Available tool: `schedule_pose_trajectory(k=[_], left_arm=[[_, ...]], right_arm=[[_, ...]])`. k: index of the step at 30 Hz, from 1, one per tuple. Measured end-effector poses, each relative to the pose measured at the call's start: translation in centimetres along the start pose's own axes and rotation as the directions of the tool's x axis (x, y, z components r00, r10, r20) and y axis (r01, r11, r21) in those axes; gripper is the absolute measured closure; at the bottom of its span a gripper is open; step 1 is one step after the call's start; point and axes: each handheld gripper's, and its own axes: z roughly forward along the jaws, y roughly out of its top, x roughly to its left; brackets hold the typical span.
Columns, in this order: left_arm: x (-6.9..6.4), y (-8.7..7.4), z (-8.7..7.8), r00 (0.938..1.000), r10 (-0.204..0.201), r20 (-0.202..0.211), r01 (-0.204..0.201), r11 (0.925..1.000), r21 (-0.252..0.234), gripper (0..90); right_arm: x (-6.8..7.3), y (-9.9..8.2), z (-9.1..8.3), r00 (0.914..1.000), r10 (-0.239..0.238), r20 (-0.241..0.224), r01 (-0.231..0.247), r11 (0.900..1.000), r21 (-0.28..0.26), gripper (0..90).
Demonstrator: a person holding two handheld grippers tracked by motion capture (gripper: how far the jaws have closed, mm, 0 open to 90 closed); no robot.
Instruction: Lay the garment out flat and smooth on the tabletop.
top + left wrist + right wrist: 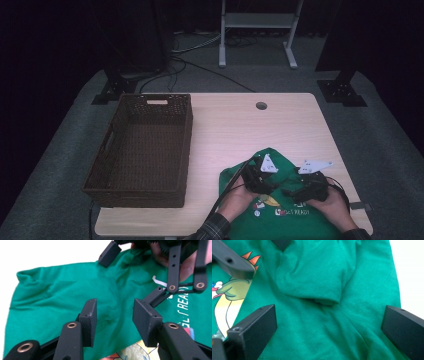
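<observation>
A green T-shirt (300,225) with a cartoon print lies on the near right part of the wooden table (250,130). Both grippers hover just over it, each held in a hand. My left gripper (260,181) (115,312) has its jaws partly apart over a small crease in the green cloth (62,297); the pads do not press on it. My right gripper (300,191) (329,332) stands wide open above the shirt (317,322), near a folded-over sleeve (312,277). The dinosaur print (229,292) lies to its left.
A dark brown wicker basket (187,145), empty, sits on the left half of the table. A cable grommet (261,105) is set near the far edge. Beyond the table are stand legs and cables on grey carpet.
</observation>
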Motion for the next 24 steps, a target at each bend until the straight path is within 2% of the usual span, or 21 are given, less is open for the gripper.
schedule_pose_trajectory(k=[7,11,15,18,21,24], left_arm=[[0.1,-0.4,1.0,1.0000,-0.005,0.001,0.005,0.9998,0.020,55.6],[0.7,-0.9,1.7,0.9996,-0.029,0.004,0.029,0.9988,0.040,57.4],[1.0,-1.1,1.8,0.9992,-0.040,0.003,0.040,0.9988,0.030,61.2],[1.0,-1.1,1.8,0.9991,-0.042,-0.005,0.042,0.9986,0.031,66.1],[1.3,-1.0,1.7,0.9971,-0.073,-0.023,0.074,0.9964,0.041,74.8],[1.3,-0.9,1.6,0.9958,-0.086,-0.030,0.088,0.9949,0.050,83.3]], right_arm=[[0.0,0.0,0.0,1.0000,0.001,0.000,-0.001,1.0000,0.000,0.0],[0.0,0.0,0.0,1.0000,0.000,0.000,0.000,1.0000,0.000,0.0],[0.0,0.0,0.0,1.0000,0.000,0.000,0.000,1.0000,0.001,0.0],[0.0,0.0,0.0,1.0000,0.000,0.000,0.000,1.0000,0.001,0.0],[0.0,0.0,0.0,1.0000,0.000,0.000,0.000,1.0000,0.001,0.0],[0.0,0.0,0.0,1.0000,0.000,0.000,0.000,1.0000,0.001,0.0]])
